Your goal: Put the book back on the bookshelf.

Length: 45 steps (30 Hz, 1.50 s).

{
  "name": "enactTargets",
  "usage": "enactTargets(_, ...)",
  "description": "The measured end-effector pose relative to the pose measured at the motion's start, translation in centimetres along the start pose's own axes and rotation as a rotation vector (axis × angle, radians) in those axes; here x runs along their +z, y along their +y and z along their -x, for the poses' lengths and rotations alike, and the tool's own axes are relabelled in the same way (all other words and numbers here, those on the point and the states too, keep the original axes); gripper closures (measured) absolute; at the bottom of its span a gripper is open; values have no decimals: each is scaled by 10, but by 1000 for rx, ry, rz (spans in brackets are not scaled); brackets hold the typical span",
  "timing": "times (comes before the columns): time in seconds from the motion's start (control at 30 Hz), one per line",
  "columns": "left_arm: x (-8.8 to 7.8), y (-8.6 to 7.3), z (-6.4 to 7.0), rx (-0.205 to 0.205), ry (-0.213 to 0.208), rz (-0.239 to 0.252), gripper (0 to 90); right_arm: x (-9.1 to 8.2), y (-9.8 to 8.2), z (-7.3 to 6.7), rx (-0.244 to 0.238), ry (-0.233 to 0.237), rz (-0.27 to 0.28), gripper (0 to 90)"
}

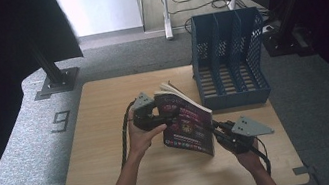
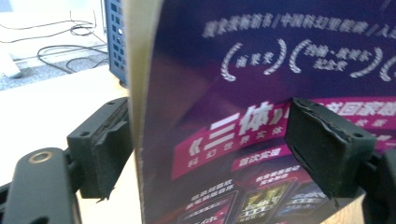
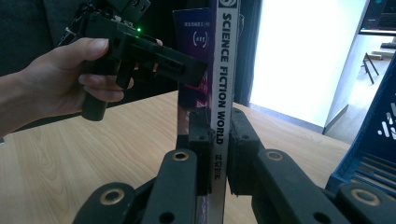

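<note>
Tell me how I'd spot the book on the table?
Find the wooden table with the blue file rack at its far right. Just in front of that rack, a thin magazine stands upright between two hand-held grippers. It has a dark purple cover with pink bands, and its spine reads SCIENCE FICTION WORLD.

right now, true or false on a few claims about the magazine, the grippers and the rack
1. The right gripper is clamped on the magazine spine. True.
2. The left gripper presses on the magazine. False: its jaws stand apart, clear of both faces.
3. The magazine lies flat on the table. False: it stands upright.
4. The blue rack stands behind the magazine, its slots empty. True.
</note>
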<state>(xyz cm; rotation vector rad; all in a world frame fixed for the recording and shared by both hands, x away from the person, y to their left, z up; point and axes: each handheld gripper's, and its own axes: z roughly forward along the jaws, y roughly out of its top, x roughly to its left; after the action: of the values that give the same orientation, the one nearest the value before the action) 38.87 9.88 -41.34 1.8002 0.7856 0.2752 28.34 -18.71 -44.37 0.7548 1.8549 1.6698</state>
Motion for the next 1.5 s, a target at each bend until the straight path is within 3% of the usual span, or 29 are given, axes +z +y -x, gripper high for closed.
enactTargets(0.2,2,1,-1,-2,-44,0,163,0,0,1,2,6,1,813)
enactTargets(0.37,-1,1,1,0,-49,-1,176,-1,-1,0,-14,-9,1,791)
enactTargets(0.47,-2,1,3,4,-53,0,182,-2,-1,2,-14,12,4,761)
enactTargets(0.67,-4,0,4,2,-60,3,188,0,-1,3,-6,6,2,750)
enactTargets(1.0,-1,1,-5,-6,-46,17,147,0,1,-1,-40,12,-3,810)
enactTargets(1.17,-1,3,-2,25,-68,25,150,1,1,-2,-49,10,-7,808)
enactTargets(1.5,-3,3,-4,18,-89,18,164,7,2,-1,-60,3,-25,733)
